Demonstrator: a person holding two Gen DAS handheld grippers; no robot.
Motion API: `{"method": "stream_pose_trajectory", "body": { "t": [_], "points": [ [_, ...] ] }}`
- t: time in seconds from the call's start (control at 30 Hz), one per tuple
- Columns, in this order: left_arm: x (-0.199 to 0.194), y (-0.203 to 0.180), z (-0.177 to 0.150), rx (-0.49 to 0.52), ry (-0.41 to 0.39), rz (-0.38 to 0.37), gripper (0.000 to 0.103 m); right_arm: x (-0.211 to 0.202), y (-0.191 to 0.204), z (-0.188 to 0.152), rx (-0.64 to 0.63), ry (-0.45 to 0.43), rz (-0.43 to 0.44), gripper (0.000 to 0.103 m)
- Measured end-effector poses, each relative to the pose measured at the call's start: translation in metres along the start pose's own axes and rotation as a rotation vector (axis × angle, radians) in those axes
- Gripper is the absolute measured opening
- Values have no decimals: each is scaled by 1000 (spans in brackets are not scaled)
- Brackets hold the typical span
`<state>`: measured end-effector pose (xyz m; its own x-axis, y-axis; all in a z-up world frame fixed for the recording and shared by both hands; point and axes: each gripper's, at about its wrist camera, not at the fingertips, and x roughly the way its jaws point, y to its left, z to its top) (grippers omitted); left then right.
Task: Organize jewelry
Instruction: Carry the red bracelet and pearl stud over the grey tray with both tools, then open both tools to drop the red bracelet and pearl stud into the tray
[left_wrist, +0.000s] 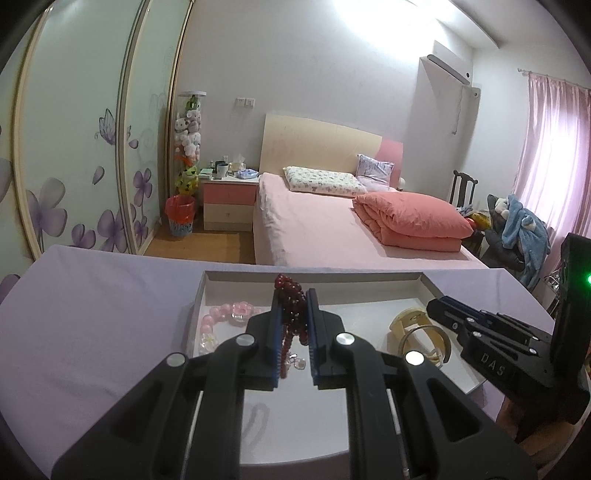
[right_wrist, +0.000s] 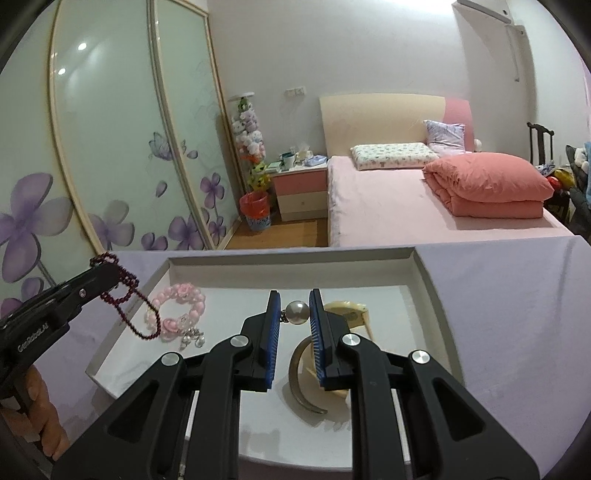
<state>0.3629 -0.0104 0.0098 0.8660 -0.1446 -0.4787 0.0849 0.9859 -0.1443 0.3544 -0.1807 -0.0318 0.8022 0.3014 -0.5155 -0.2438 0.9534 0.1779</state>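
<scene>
My left gripper is shut on a dark red bead strand and holds it above the white tray; the strand hangs from it in the right wrist view. My right gripper is shut on a pearl bead with a small metal link, above the tray. A pink flower bead bracelet with clear charms lies in the tray's left part; it shows in the left wrist view. A cream and bronze bangle lies under my right gripper; it shows in the left wrist view.
The tray lies on a lilac tablecloth. Beyond the table's far edge are a pink bed, a nightstand and wardrobe doors with purple flowers.
</scene>
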Motion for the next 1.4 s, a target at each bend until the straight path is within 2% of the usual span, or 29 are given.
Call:
{"method": "stream_pose_trajectory", "body": {
  "t": [0.07, 0.1, 0.13, 0.53, 0.67, 1.07, 1.4],
  "points": [
    [2, 1, 0, 1, 2, 0, 13, 0, 1, 0, -1, 4, 12, 27],
    [3, 1, 0, 2, 3, 0, 13, -2, 0, -1, 3, -1, 14, 39],
    [4, 0, 0, 2, 7, 0, 13, -3, 0, 0, 4, -9, 12, 44],
    [16, 0, -6, -4, 40, -8, 14, -5, -8, 2, 11, -19, -7, 44],
    [18, 3, -6, -12, 40, 0, 24, -4, -10, 0, 14, -18, -9, 44],
    [14, 7, -12, -15, 48, 13, 24, -4, -11, 0, 12, -18, -10, 44],
    [-24, 10, -34, -30, 72, -19, 25, -36, -16, -17, -24, -8, -16, 44]
  ]
}}
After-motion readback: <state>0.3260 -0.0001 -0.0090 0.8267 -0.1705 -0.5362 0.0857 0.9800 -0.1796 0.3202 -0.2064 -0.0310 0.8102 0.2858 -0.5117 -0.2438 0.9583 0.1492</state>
